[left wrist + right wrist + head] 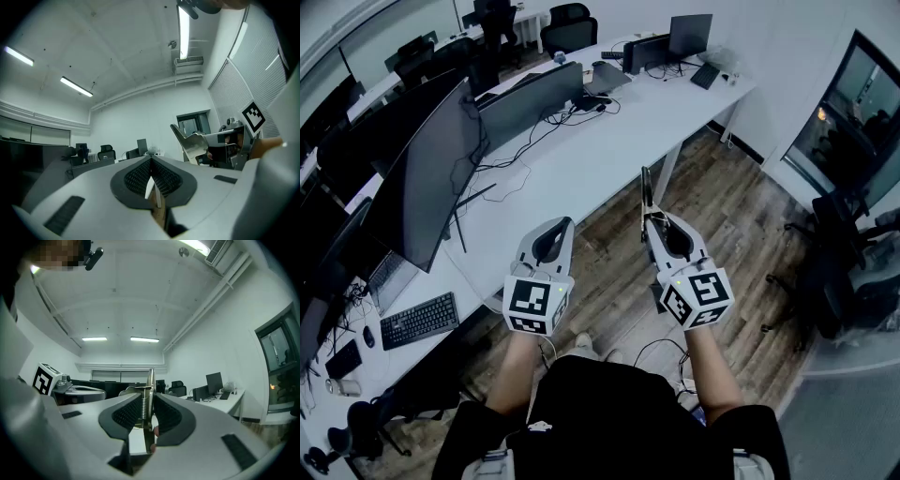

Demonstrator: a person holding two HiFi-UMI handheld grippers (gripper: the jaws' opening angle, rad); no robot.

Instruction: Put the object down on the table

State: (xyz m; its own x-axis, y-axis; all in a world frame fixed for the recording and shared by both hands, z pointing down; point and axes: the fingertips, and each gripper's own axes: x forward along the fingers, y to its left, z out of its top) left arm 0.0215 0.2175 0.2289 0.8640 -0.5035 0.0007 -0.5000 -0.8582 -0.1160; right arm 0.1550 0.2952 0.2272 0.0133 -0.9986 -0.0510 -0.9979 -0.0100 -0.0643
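Metal tool (150, 378) in right claw (149, 400)

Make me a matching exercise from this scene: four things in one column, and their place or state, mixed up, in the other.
1 left hand-held gripper
2 right hand-held gripper
3 keyboard
4 office chair

A on the floor, far right
B shut on a metal tool
C lying on the white table
D shut, nothing in it

Pairs: 1-D, 2-B, 3-C, 4-A.
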